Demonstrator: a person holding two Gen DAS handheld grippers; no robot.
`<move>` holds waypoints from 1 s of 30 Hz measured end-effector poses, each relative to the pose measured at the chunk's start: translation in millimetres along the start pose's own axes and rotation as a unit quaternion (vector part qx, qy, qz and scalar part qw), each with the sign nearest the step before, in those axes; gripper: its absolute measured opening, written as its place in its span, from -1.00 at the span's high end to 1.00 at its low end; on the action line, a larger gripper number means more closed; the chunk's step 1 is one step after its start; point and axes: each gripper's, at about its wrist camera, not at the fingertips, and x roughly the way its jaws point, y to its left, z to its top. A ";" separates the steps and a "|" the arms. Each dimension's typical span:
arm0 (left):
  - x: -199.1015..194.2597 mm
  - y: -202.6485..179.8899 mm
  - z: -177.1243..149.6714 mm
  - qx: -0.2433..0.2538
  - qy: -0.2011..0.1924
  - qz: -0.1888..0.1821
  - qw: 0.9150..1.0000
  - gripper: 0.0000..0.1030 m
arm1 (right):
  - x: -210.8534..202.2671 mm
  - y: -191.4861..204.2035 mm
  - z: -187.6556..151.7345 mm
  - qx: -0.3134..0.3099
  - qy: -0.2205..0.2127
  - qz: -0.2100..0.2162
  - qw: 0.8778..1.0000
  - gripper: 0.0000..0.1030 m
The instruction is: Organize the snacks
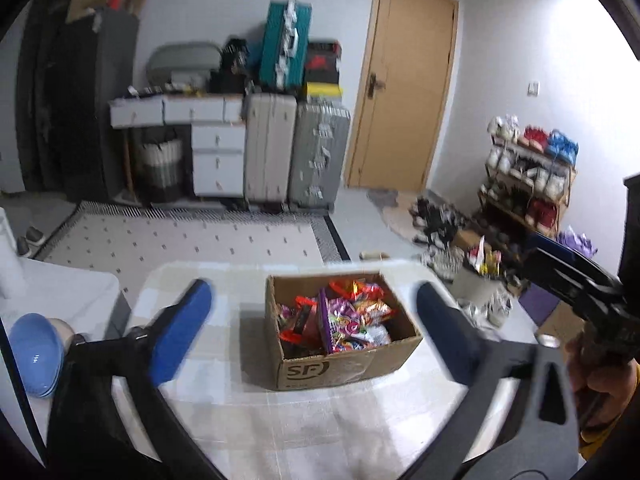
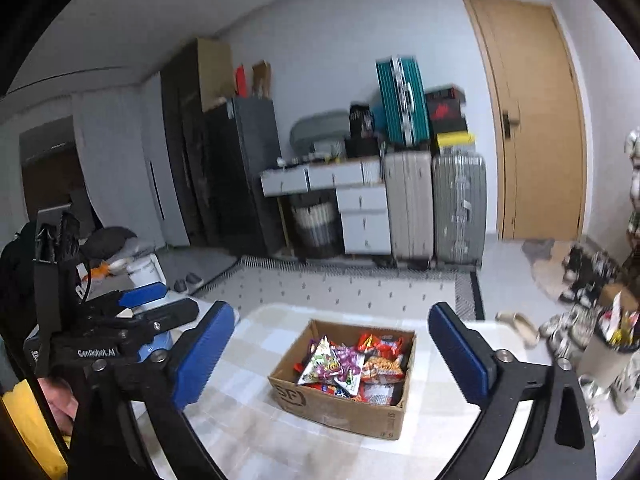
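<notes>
An open cardboard box [image 1: 344, 368] sits on the checked tablecloth of the table [image 1: 240, 420]. It is filled with colourful snack packets [image 1: 348, 320]. My left gripper [image 1: 314, 294] hovers above and in front of the box, open wide, with nothing between its blue pads. My right gripper [image 1: 548, 256] is off to the right, held in a hand. In the right wrist view the same box [image 2: 340, 404] with its snack packets [image 2: 352, 364] lies ahead, framed by my right gripper [image 2: 332, 312], which is open and empty. The left gripper [image 2: 160, 304] shows at the left edge.
A blue bowl [image 1: 34, 354] rests on a white surface to the left of the table. A white cup [image 2: 608, 356] with wrappers stands to the right. Suitcases [image 1: 296, 152], drawers, a shoe rack [image 1: 528, 176] and a wooden door [image 1: 404, 88] line the far walls.
</notes>
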 end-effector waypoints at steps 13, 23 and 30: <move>-153.1 -16.9 -93.2 0.073 -0.146 0.091 0.982 -0.98 | -158.3 28.6 -77.7 -0.049 -0.119 -0.059 0.990 -0.99; -179.9 8.6 -168.6 0.025 -0.155 0.099 0.983 -0.98 | -180.1 16.7 -156.2 -0.043 -0.119 -0.061 0.990 -0.99; -127.7 31.7 -201.2 0.006 -0.107 0.100 0.989 -0.98 | -127.8 5.5 -194.2 -0.040 -0.095 -0.068 0.992 -0.99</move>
